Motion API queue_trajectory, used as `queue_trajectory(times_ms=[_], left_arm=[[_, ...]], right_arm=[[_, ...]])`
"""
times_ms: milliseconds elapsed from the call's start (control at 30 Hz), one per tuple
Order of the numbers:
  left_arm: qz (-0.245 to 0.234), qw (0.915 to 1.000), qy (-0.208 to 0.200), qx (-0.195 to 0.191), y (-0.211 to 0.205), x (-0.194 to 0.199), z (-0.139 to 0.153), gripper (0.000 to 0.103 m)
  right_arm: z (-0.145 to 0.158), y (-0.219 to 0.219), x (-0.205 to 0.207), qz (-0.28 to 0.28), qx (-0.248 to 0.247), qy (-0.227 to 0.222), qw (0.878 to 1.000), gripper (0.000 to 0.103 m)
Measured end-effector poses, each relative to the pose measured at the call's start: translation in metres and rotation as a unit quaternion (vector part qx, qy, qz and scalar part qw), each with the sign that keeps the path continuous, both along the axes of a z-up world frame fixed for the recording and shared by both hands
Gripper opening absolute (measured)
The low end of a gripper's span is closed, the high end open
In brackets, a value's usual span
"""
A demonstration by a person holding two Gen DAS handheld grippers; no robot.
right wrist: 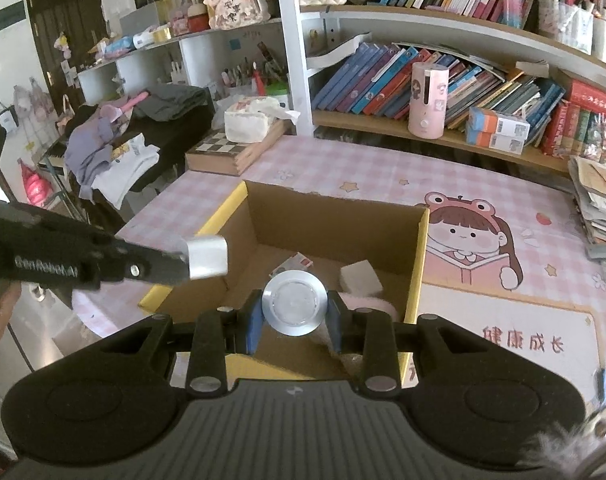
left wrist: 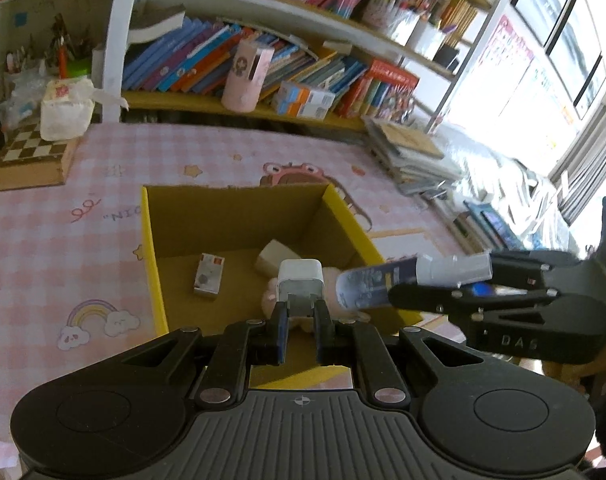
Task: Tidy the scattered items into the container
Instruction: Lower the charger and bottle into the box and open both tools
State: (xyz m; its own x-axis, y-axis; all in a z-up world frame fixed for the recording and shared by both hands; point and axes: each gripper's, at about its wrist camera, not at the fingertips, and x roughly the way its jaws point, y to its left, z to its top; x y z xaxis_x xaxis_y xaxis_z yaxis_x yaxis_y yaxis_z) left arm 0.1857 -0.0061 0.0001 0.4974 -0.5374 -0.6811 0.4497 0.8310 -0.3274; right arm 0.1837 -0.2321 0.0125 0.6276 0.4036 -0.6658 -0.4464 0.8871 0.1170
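Nearest the left wrist camera, the left gripper (left wrist: pixel 301 312) is closed on a small white block (left wrist: pixel 301 280) that looks like a charger, held just above the near part of the cardboard box (left wrist: pixel 239 224). Beside it, over the box's right wall, the right gripper (left wrist: pixel 443 292) is clamped on a blue-labelled bottle (left wrist: pixel 377 284); its clear-capped end is between the fingers and its blue end points out over the box. From the right wrist camera the same bottle (right wrist: pixel 295 306) is seen end-on as a round disc pinched between the blue pads (right wrist: pixel 254 322).

Inside the box lie a small red-and-white packet (left wrist: pixel 209 276) near the left wall, a pale wedge-shaped block (left wrist: pixel 275 260) toward the middle, and something pink and fluffy (left wrist: pixel 271 300) by the near wall — mostly hidden by the charger.

Both items appear to be at the drop stage: carried over the container, not yet let go. The next move likely calls for lowering each a little and opening the fingers so the charger and bottle fall clear of the walls — the bottle sits close to the right rim, so it should come inward from that wall first.

Beyond the box, the pink checked mat (left wrist: pixel 103 184) shows no stray items.
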Motion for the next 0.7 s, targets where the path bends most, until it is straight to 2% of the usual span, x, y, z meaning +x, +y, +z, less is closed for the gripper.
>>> queue_trajectory(times_ms=[167,333,700], left_arm=[[-0.008,0.999,0.008,0.043,-0.015,0.019,-0.013,0.012],[-0.027,0.9943,0.012,0.103,-0.033,0.033,-0.029,0.012],[-0.077,0.9753,0.018,0.206,-0.068,0.052,-0.057,0.012]], right_arm=[[-0.01,0.01,0.034,0.014,-0.009,0.014,1.0,0.031],[-0.023,0.025,0.067,0.033,-0.03,0.025,0.999,0.031],[-0.054,0.05,0.128,0.065,-0.075,0.066,0.993,0.031]])
